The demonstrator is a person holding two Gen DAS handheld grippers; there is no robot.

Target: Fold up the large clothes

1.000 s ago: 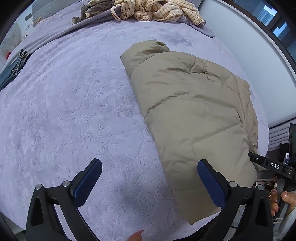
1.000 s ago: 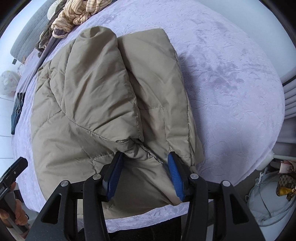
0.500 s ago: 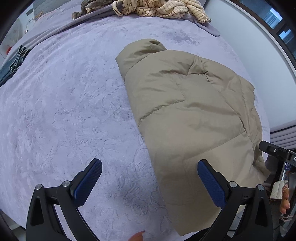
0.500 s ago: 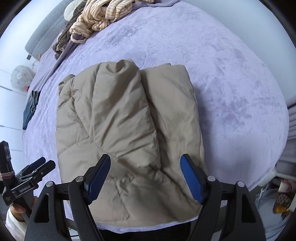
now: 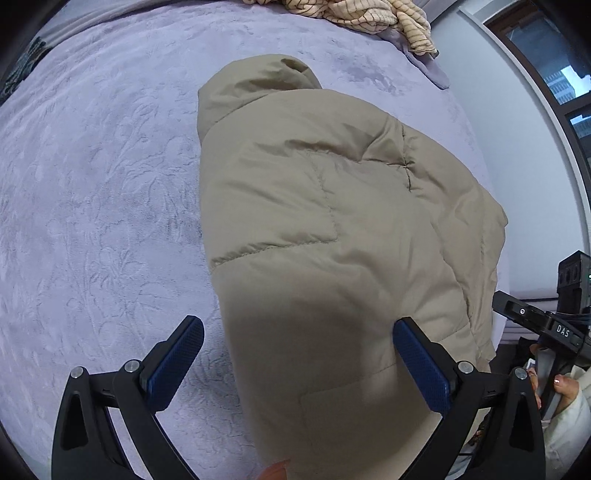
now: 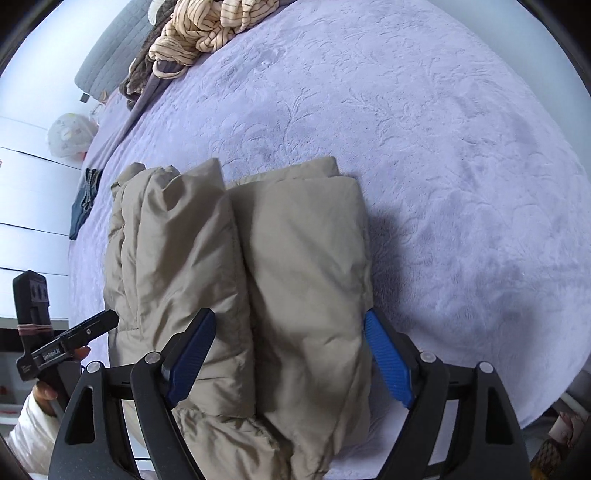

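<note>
The bed (image 5: 92, 177), spread with a lilac embossed cover, fills both views. On its near part lies the beige padded jacket (image 5: 332, 229), folded into a thick bundle with both sleeves laid lengthwise on top, side by side and touching. A heap of striped cream clothes (image 6: 207, 33) sits at the far end of the bed, well apart from the jacket, and a dark blue garment (image 6: 85, 203) lies by the bed's left edge. The left tongs (image 5: 297, 363) hang above the jacket's near end, blue pads wide apart and gripping nothing. The right tongs (image 6: 290, 360) hover over the sleeves, also spread wide, with the fabric between the pads but unclamped.
</note>
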